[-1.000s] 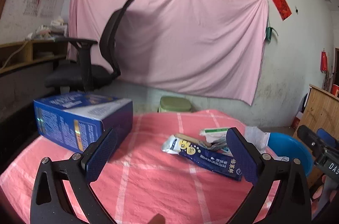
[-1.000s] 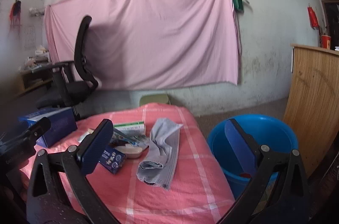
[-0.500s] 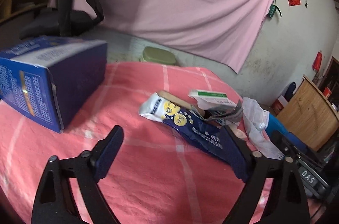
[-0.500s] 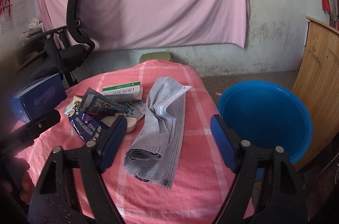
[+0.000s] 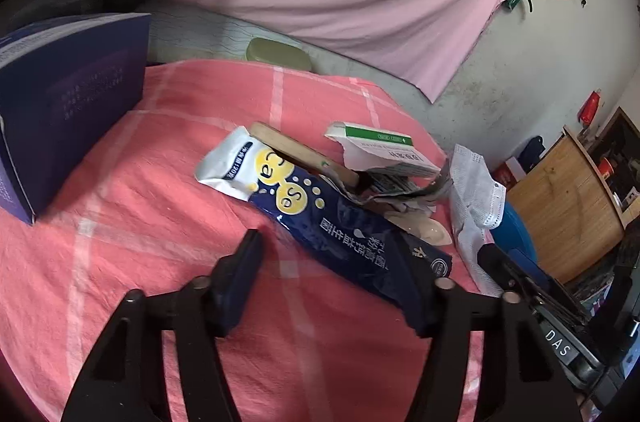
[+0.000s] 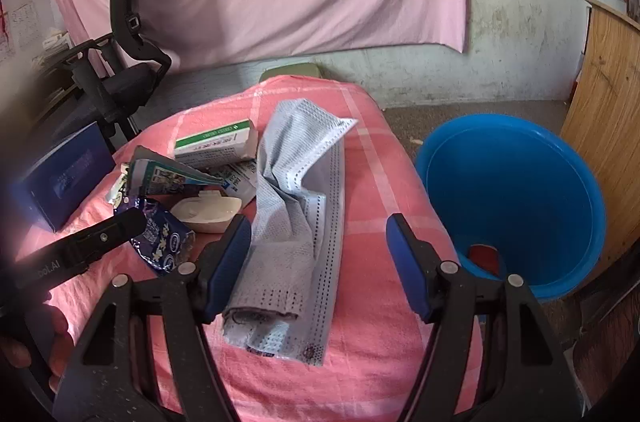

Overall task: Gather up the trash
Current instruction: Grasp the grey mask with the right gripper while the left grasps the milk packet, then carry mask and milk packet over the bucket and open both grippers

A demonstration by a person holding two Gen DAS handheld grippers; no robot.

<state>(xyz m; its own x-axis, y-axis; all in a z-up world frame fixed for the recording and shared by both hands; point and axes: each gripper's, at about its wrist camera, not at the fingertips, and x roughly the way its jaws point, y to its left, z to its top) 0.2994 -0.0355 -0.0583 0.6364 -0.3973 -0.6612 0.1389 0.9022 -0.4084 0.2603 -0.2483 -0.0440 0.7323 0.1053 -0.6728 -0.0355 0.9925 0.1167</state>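
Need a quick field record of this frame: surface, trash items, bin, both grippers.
surface: pink checked cloth
trash: blue sachet, face mask, green-striped box, white lid
bin: blue bucket, right of the cloth, a red scrap inside
left gripper: open, just been closing, sachet end between the jaws
right gripper: open, just been closing, over the mask

The blue-and-white pouch [image 5: 320, 218] bears "Ca" and "Se" in yellow circles, with Chinese print too small to read. The right gripper [image 5: 560, 342], at the left view's edge, is marked "DAS". The left gripper's finger [image 6: 80, 250] seems to read "ool.AI", partly cut off.
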